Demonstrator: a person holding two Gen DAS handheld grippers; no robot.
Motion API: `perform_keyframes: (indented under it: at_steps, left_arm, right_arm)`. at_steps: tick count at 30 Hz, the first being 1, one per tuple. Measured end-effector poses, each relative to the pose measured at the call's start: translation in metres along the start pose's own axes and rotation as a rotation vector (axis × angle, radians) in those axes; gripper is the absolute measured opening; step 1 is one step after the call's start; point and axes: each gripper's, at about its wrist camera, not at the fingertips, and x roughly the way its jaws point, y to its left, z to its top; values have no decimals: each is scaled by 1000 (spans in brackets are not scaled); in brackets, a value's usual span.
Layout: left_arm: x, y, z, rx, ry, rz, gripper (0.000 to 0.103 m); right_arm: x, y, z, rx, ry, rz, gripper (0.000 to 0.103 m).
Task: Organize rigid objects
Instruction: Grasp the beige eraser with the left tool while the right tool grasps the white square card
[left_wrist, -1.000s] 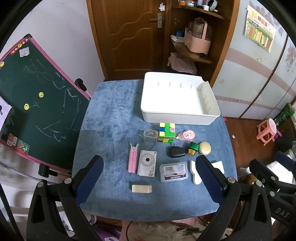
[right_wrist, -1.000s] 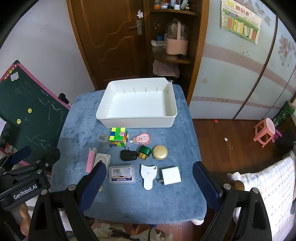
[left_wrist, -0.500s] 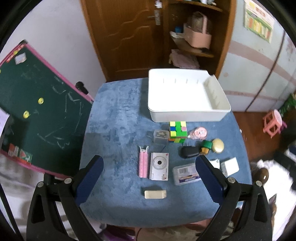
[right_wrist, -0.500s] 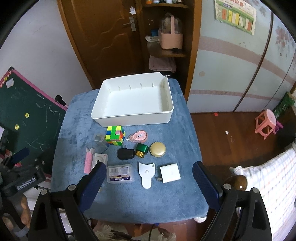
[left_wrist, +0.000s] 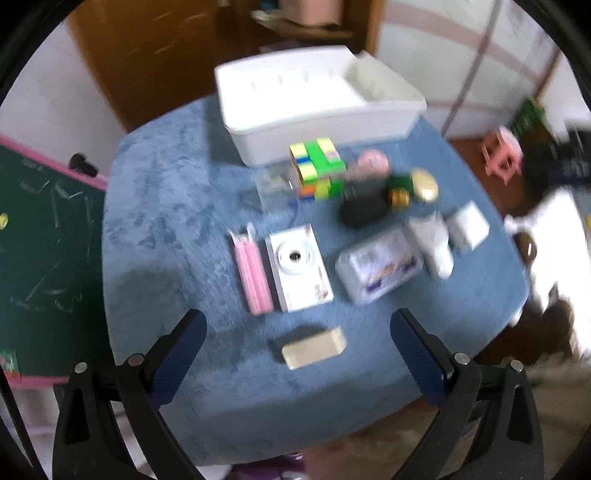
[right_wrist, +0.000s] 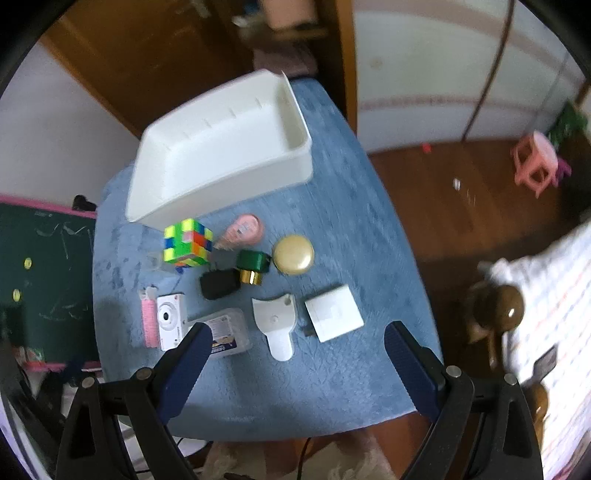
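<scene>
Claws first: the left claw (left_wrist: 297, 354) hangs over the near edge of the bench (left_wrist: 166, 206), fingers spread wide and holding nothing; the right claw (right_wrist: 299, 354) hangs likewise, wide apart and empty. Just ahead of the left claw lies a beige block (left_wrist: 314, 348). Beyond it sit a pink comb (left_wrist: 253, 275) and a white camera (left_wrist: 299, 267) side by side, with a clear box (left_wrist: 378, 266) to their right. Ahead of the right claw lie a white scraper (right_wrist: 277, 325) and a white adapter (right_wrist: 333, 312), just apart. Farther on, a black plug (right_wrist: 218, 283), a green bottle (right_wrist: 252, 265) and a gold disc (right_wrist: 293, 254) form a loose row. Behind these stand a cube (right_wrist: 187, 242) and a pink tape (right_wrist: 242, 230). A white bin (right_wrist: 221, 147), nothing in it, sits at the far end of the blue cloth, close behind the cube. The left view is blurred.
</scene>
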Motion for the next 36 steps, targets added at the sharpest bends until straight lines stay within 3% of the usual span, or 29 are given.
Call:
perform_keyframes:
  at_steps: [9, 16, 21, 24, 28, 32, 35, 36]
  left_arm:
    - [54, 9, -29, 125, 72, -62, 99]
    - [80, 11, -33, 173, 104, -114, 94]
    - [88, -9, -34, 320, 94, -116, 94]
    - [99, -19, -31, 389, 106, -104, 87]
    - [111, -27, -25, 404, 144, -134, 81]
    - [122, -33, -18, 412, 150, -123, 77]
    - [129, -32, -14, 384, 157, -121, 68]
    - [131, -26, -10, 358, 163, -131, 60]
  right_arm:
    - [72, -3, 4, -118, 51, -123, 95]
    - [108, -9, -4, -210, 94, -122, 95]
    - [124, -13, 0, -265, 122, -113, 95]
    - [132, -17, 1, -277, 135, -123, 95]
    - [145, -20, 5, -272, 173, -100, 82]
    - [155, -22, 8, -255, 199, -76, 77]
    - [163, -20, 9, -251, 217, -74, 70]
    - [165, -18, 9, -256, 220, -82, 67]
